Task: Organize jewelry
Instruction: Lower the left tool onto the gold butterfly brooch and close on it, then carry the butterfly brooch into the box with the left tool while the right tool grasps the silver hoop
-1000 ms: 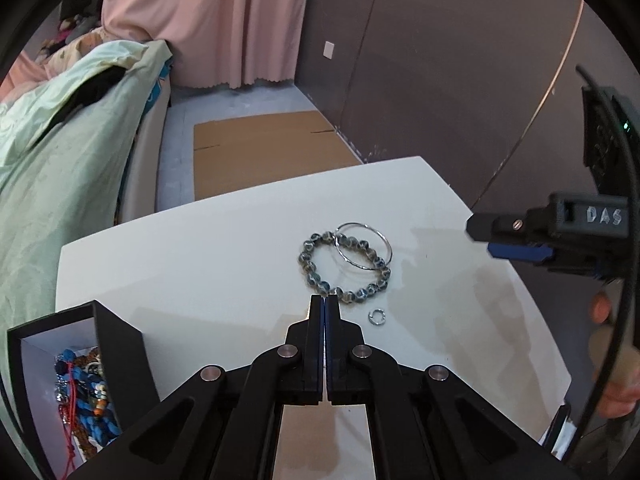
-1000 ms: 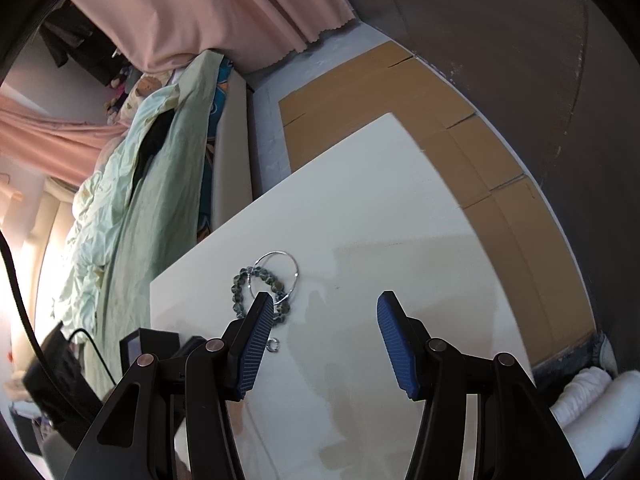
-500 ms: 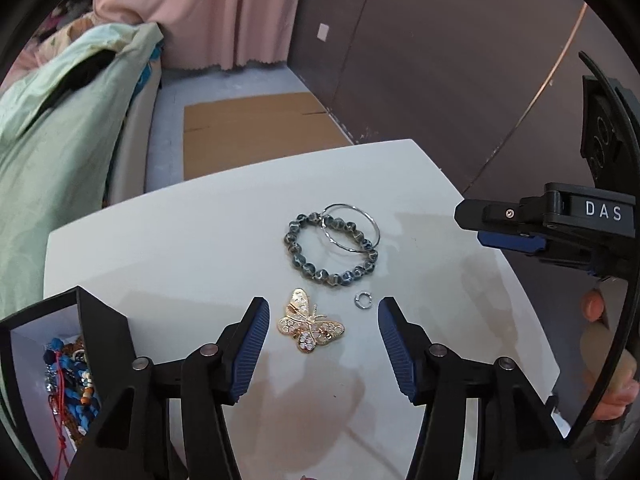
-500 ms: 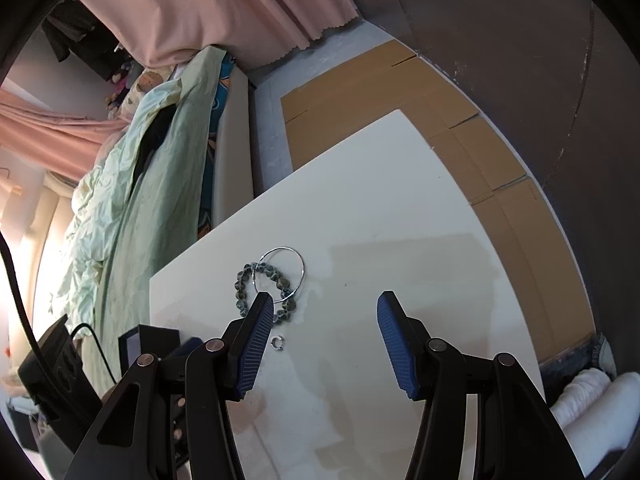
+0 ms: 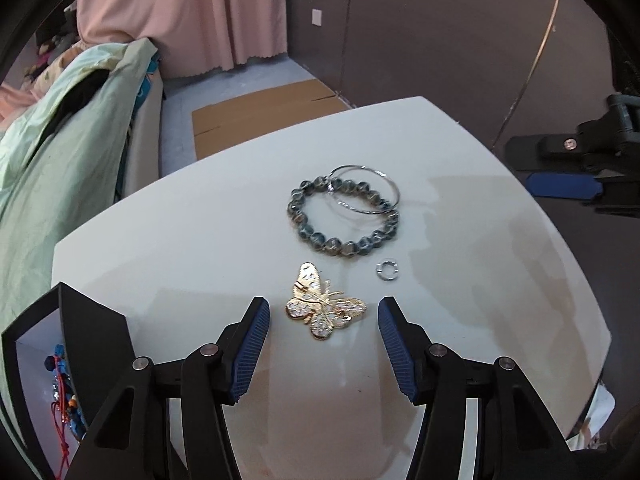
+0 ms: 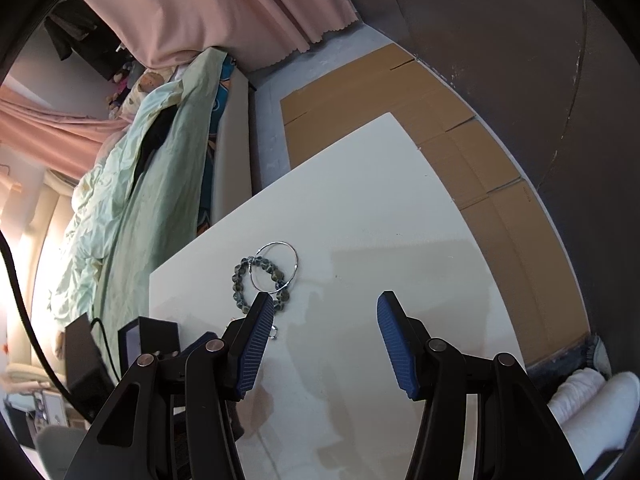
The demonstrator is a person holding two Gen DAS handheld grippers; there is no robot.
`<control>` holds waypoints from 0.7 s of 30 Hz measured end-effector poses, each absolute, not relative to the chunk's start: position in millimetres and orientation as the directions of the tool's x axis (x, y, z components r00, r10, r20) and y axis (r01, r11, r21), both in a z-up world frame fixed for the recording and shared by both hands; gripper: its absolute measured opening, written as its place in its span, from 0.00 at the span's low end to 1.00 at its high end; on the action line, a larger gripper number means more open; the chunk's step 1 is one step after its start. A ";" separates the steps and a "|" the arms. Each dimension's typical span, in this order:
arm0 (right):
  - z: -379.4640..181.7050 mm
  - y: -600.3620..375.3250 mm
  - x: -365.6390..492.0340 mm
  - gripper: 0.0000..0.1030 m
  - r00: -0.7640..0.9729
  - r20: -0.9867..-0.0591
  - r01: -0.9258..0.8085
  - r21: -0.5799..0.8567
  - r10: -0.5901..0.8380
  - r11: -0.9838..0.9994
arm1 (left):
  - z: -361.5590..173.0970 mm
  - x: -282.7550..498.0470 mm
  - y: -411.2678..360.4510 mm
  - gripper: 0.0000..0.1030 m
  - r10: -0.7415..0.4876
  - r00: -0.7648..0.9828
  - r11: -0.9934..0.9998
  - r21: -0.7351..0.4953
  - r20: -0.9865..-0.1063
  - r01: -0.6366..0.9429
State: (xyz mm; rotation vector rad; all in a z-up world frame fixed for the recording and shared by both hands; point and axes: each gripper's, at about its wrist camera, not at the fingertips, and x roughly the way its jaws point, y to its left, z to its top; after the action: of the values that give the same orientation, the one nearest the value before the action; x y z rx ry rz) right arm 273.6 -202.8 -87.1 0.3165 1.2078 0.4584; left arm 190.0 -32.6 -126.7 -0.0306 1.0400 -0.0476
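Left gripper [image 5: 323, 320] is hanging over the white worktop [image 5: 200, 248], jaws standing wide, nothing pressed between the blue pads. The butterfly brooch [image 5: 325, 309] is lying flat on the worktop just ahead of the tips, in line with the gap, touching neither pad.

Brooch looks like thin gold metal set with small stones: probably light, stiff, and slippery against the glossy top. Judging it best taken across the narrow body between the wings, pads closing on the edges; wing tips and stones look like the fragile parts.

Just beyond the brooch, a small silver ring [image 5: 386, 271] is sitting alone. Tiny, hard, likely to skate away; would need a pinch across its rim.

Farther on, the beaded bracelet [image 5: 340, 240] is lying in a loop, with a thin wire hoop [image 5: 374, 196] overlapping its far side. Beads should be firm but the string slack, so the loop will sag when lifted. The hoop seems springy and thin, and may drag along with the bracelet.

At lower left, a black box [image 5: 96, 332] is standing open, with bright cords and beads showing inside.

Right gripper [image 6: 325, 334] is hovering over bare worktop, jaws also wide and empty.

Bed with green cover [image 5: 60, 128], cardboard on the floor and pink curtain are sitting beyond.
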 end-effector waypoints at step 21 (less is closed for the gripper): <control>-95.3 -175.0 276.4 0.53 0.249 -0.831 -0.255 0.439 0.497 0.861 | -94.5 183.6 -0.3 0.42 -0.108 0.590 0.986 -0.163 -0.800 -0.039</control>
State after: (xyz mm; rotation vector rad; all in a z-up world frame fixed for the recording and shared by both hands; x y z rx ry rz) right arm 276.4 -175.0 -95.2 0.2320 1.2163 0.5187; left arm 183.6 -0.3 -94.5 -0.1696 0.9402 -0.0405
